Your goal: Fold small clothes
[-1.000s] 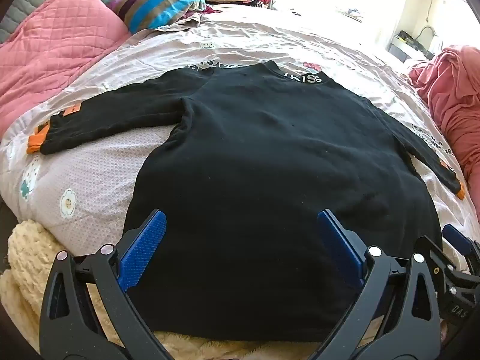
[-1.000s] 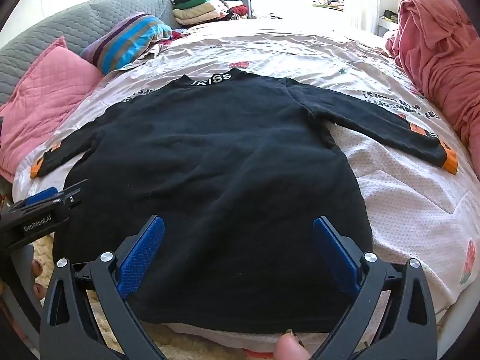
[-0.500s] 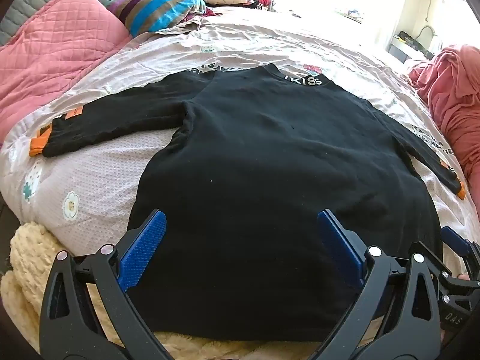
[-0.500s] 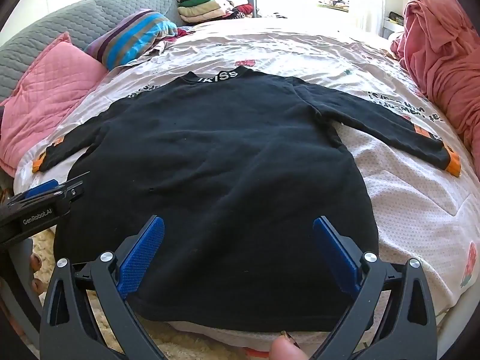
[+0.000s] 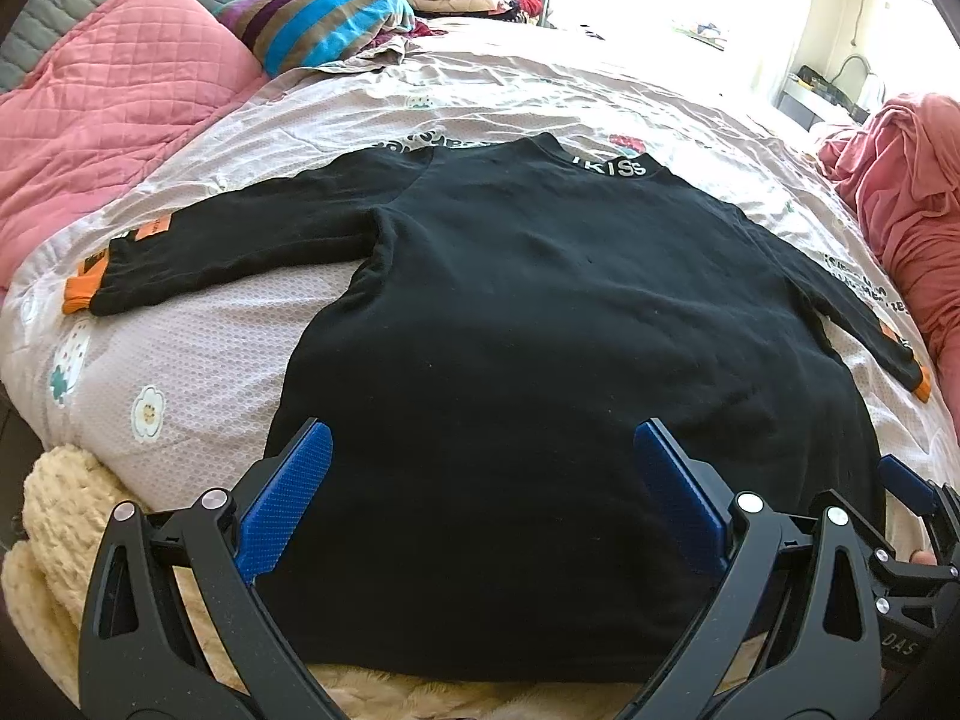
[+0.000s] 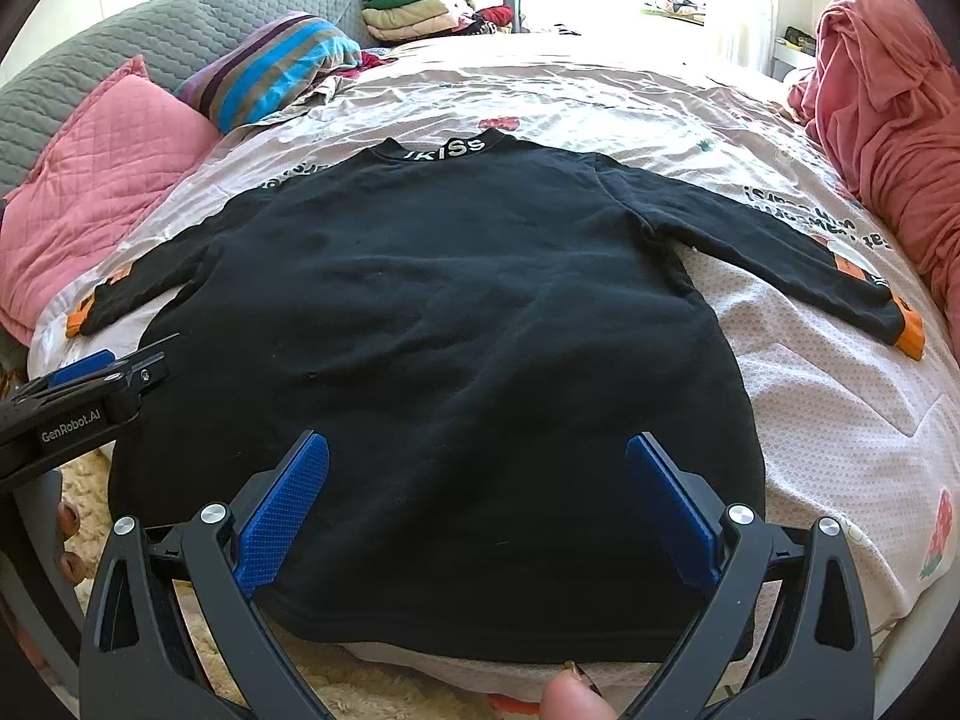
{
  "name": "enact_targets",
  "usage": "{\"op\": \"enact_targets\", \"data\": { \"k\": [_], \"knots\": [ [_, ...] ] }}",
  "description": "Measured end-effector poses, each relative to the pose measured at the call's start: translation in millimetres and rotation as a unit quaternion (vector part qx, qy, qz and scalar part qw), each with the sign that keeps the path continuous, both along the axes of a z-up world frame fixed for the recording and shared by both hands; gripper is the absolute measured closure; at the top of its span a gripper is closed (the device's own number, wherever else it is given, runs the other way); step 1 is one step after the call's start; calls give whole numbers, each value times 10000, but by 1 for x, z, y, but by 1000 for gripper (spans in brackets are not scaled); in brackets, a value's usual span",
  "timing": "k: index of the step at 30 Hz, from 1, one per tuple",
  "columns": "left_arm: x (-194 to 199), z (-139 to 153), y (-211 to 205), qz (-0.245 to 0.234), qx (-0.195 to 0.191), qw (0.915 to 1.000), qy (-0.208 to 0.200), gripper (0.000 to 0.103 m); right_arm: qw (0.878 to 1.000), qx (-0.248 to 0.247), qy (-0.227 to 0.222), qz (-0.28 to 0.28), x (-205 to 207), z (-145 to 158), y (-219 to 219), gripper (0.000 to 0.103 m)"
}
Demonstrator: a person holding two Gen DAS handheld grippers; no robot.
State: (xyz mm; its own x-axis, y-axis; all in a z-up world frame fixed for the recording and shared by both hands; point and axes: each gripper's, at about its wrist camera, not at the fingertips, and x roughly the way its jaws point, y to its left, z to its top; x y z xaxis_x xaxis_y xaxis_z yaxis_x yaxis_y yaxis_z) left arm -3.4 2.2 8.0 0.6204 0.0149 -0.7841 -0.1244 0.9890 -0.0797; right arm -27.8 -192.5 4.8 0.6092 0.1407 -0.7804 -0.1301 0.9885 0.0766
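The left gripper [image 5: 480,504] and the right gripper [image 6: 477,507] hover side by side above the near hem, each with its blue-padded fingers [image 5: 288,498] spread wide and gripping nothing. The black long-sleeved sweatshirt with orange cuffs [image 6: 444,324] lies flat on the bed's pale flower-print cover [image 5: 192,372], sleeves stretched outward, its lettered collar at the far end.

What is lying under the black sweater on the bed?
The black sweater lies flat on a pinkish patterned bedspread; a cream fluffy blanket shows at its hem. Whatever is beneath the body is covered.
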Motion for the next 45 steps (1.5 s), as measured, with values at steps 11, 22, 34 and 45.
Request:
{"op": "enact_targets", "data": {
  "k": [11, 22, 34, 45],
  "knots": [
    [-1, 1, 0, -6, 37, 10000, -7, 8, 10000, -11, 22, 28, -1, -1, 1, 4],
    [-1, 1, -1, -15, 47, 10000, -19, 8, 10000, -39, 46, 31, -1, -3, 2, 4],
    [-2, 1, -2, -14, 47, 10000, -14, 8, 10000, -23, 27, -2, -1, -2, -1, 4],
    [3, -2, 0, 16, -38, 10000, 54, 8, 10000, 79, 9, -4, 7, -1, -2, 4]
  ]
}}
